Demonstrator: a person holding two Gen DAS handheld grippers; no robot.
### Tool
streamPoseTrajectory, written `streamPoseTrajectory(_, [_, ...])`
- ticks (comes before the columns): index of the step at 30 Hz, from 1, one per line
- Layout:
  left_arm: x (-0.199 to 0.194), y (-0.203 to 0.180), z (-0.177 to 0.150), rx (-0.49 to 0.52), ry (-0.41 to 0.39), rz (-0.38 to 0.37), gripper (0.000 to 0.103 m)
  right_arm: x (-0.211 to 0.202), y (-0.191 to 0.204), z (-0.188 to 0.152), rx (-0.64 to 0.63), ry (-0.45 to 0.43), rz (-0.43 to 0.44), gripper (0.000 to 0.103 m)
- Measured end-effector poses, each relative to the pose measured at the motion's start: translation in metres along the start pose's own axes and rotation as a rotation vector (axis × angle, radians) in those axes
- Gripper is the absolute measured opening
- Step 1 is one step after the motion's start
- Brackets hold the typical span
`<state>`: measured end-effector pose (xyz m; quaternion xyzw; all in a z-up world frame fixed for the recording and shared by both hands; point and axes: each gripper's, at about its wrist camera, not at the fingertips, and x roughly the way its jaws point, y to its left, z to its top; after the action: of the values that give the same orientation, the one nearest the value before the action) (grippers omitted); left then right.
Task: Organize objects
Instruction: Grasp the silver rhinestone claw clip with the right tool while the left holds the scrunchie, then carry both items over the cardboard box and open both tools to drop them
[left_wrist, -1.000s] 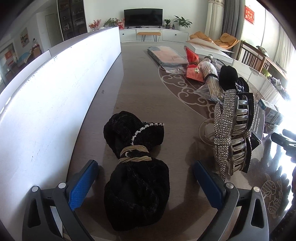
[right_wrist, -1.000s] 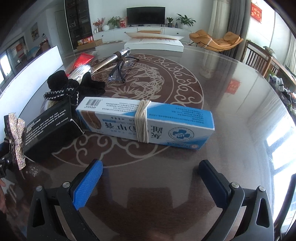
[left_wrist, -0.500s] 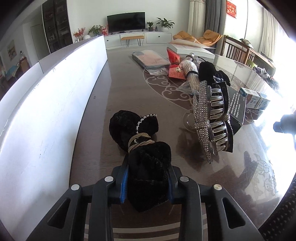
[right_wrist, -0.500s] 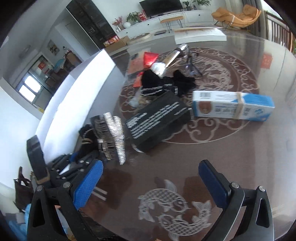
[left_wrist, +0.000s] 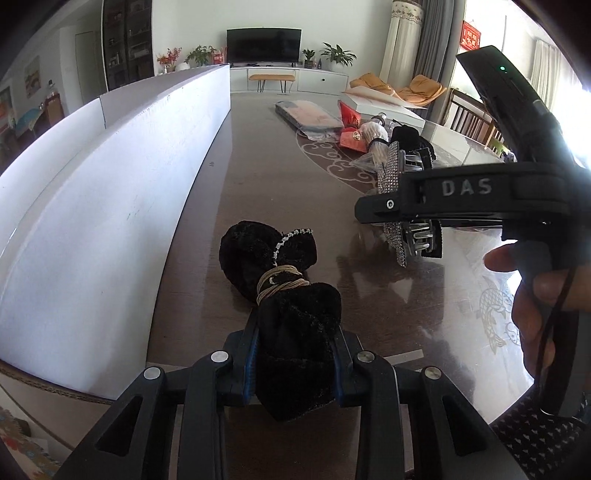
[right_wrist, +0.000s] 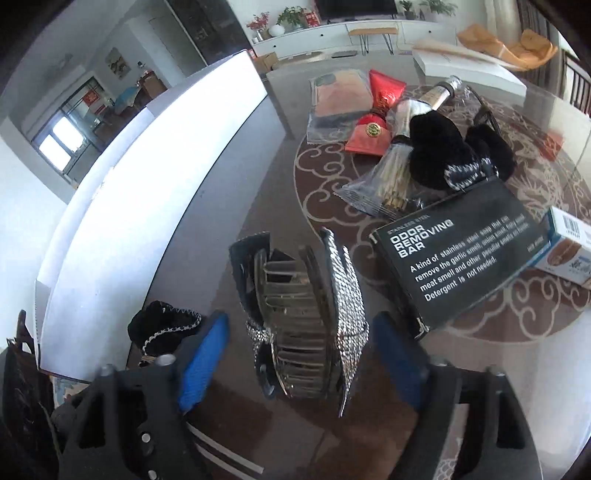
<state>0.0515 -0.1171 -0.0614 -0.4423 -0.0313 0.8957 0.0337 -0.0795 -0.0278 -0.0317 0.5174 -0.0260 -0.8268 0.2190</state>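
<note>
The table (left_wrist: 258, 155) was a dark glass top with pale scrollwork and a fish motif, and a long white board (left_wrist: 110, 192) stood along its left edge. On the far right half lay a black box (right_wrist: 461, 258) printed "ODOR REMOVING BAR", with a blue and white carton (right_wrist: 570, 251) just beyond its right end; only the right wrist view showed those two.

The scrunchie (left_wrist: 291, 317) was a black velvet bundle, tied at the waist with tan bands and trimmed with a thin beaded line on its far lobe. It lay near the board at the near left of the table. The left gripper (left_wrist: 293, 365) was pressed onto its near lobe, both blue pads sunk into the velvet. The right wrist view caught only its far lobe (right_wrist: 162, 325), peeking past a finger.

The hair claw (right_wrist: 310, 325) was a large metal clip with rows of teeth and a rhinestone-covered spine, standing on the table right of the scrunchie. The right gripper (right_wrist: 303, 362) straddled it, jaws closing, with gaps on both sides so the pads were not yet touching it. In the left wrist view the claw (left_wrist: 393, 173) was mostly hidden behind that gripper's black body, marked "DAS", and a hand (left_wrist: 535, 295) gripped its handle.

Farther off lay a red pouch (right_wrist: 373, 129), a bag of sticks (right_wrist: 391, 177) and another black velvet piece (right_wrist: 443, 147).
</note>
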Motion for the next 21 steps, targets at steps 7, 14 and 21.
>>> streamPoseTrajectory(7, [-0.039,-0.003,0.015,-0.017,-0.056,-0.098,0.029,-0.044,-0.009,-0.006,0.020,-0.031,0.087,0.053])
streamPoseTrajectory(14, [-0.126,0.054,0.065,-0.100,-0.244,-0.106,0.029,-0.121,0.069,0.032,-0.090,-0.142,0.254,0.053])
streamPoseTrajectory(21, [-0.126,0.168,0.088,-0.217,-0.246,0.145,0.030,-0.104,0.194,0.074,-0.259,-0.122,0.409,0.053])
